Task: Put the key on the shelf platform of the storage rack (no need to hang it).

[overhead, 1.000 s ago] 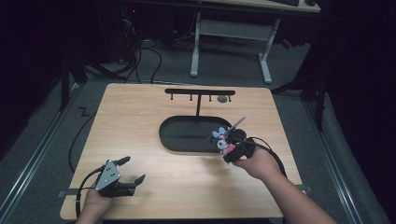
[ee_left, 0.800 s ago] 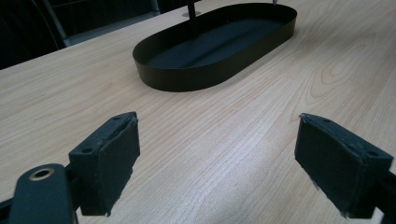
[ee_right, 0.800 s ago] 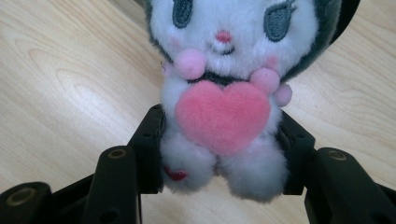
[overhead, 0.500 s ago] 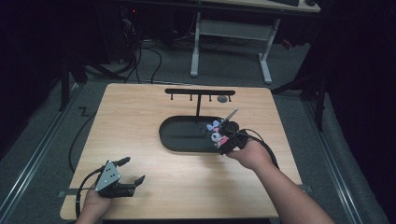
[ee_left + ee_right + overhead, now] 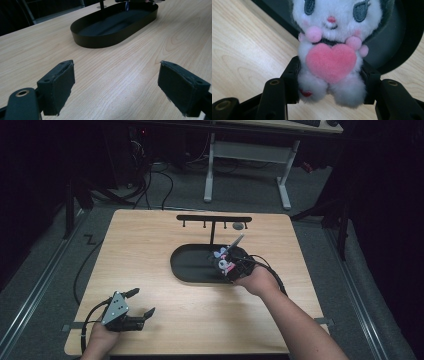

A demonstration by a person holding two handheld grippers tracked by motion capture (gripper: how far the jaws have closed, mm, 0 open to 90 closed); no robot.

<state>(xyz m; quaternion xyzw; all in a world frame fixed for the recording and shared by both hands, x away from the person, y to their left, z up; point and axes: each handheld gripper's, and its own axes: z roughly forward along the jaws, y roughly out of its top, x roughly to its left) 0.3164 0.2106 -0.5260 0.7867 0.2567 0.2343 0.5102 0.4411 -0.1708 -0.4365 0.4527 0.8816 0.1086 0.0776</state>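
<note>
From the high view, your right gripper [image 5: 226, 261] has slid further left and away from you since a second ago; it was at the tray's right end near the table's right side, and now it sits over the right end of the black oval tray [image 5: 190, 270]. The plush toy [image 5: 222, 260] has travelled with it. Your right forearm stretches diagonally up from the bottom edge, hand wrapped over the gripper's body, cable looping off to the right. Your left gripper [image 5: 142, 302] hasn't budged: it rests near the table's front left corner, jaws spread wide, pointing right. Behind the tray stands a black hook rack [image 5: 214, 220].

Left gripper view now: both black pads [image 5: 60, 87] stand well apart over bare wooden table [image 5: 120, 75], and the tray [image 5: 110, 37] lies further off.

Right gripper view: your jaws are clamped on the plush toy [image 5: 332, 57], squeezing its lower body from both sides. It's white, holding a pink heart, upright and facing the camera, over the tray's rim [image 5: 409, 47].
</note>
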